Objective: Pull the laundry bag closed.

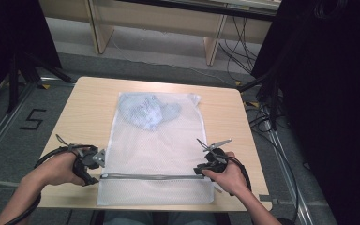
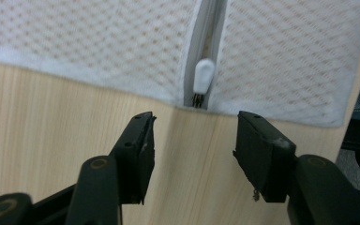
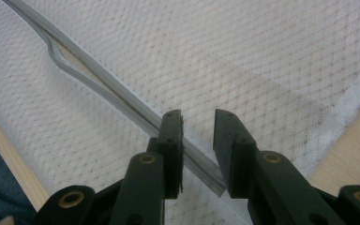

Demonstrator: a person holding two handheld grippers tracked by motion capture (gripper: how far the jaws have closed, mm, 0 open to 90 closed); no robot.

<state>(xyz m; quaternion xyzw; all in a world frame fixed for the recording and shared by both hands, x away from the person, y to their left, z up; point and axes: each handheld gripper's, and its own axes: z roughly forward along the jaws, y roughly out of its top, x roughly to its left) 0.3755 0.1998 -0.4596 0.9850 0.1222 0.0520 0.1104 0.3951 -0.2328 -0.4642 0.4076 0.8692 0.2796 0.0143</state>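
Black jaws of the left gripper (image 2: 194, 140) stand apart on bare table (image 2: 51, 136); white zipper pull (image 2: 203, 76) lies just beyond them, released at the mesh laundry bag (image 1: 157, 150) edge; right gripper (image 3: 198, 123), jaws apart, straddles the zipper (image 3: 122, 101) end, probably to steady it.

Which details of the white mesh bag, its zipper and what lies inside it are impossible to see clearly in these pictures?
- Pale blue crumpled item inside the white mesh laundry bag, high view: the mesh veils it, so its kind is unclear.
- Grey zipper, right gripper view: the right gripper covers its end.
- White zipper pull, left gripper view: the top edge cuts off the zipper beyond it.
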